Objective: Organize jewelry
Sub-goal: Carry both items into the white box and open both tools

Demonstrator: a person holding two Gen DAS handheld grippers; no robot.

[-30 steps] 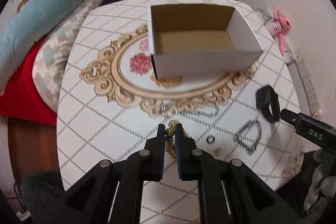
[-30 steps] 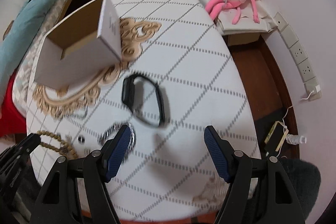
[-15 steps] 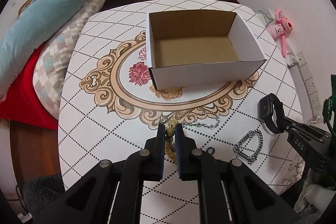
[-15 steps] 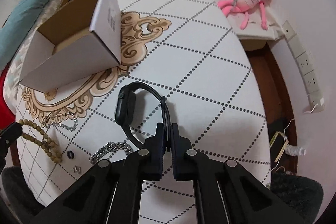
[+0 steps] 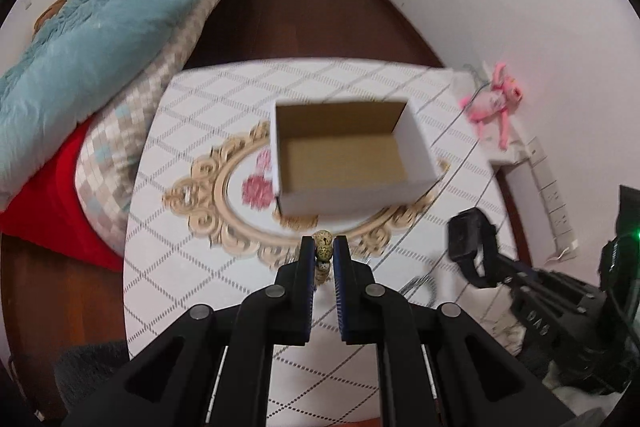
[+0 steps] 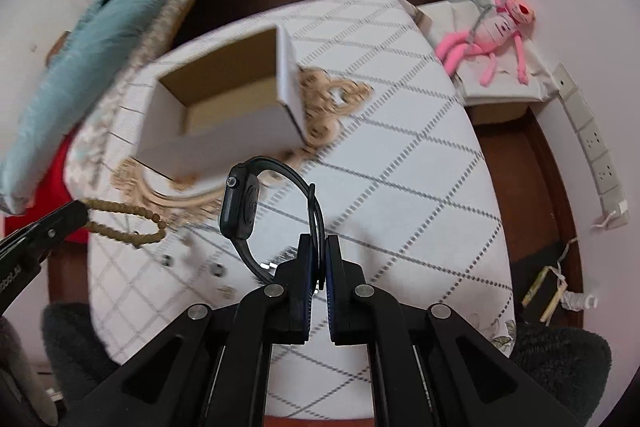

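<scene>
A: Entry on the left gripper (image 5: 324, 255). The jaws are seen pressed together on a bead bracelet (image 5: 322, 247); a few speckled beads show between and just above the tips, and in the right wrist view the rest of the strand (image 6: 124, 223) is seen hanging in a loop off the table (image 5: 188, 267).

B: Right gripper (image 6: 319, 259)?

A: Pinched on the strap of a black smartwatch (image 6: 242, 205). The watch body is held ahead of and to the left of the tips, lifted off the cloth – no contact with the surface is visible.

B: Target container?

A: An open cardboard box (image 5: 344, 157) is noted straight ahead of the left gripper, beyond the tips, standing on the gold scroll pattern. Its floor appears bare. From the right gripper it lies ahead and to the left, beyond the watch.

B: Step in hand?

A: Judged as carrying – both items are gripped and raised, neither is yet over the box.

B: Requirement for the next move?

A: Each gripper should be brought forward until its load is above the box opening, clear of the near wall, then opened. The hanging bead loop could catch the rim, so enough height is advised. The two grippers converge on one opening; staggered release would be safer.

B: Remaining items?

A: A few small pieces (image 6: 218, 269) are seen on the cloth left of the right gripper. Blurred – not identified.
</scene>
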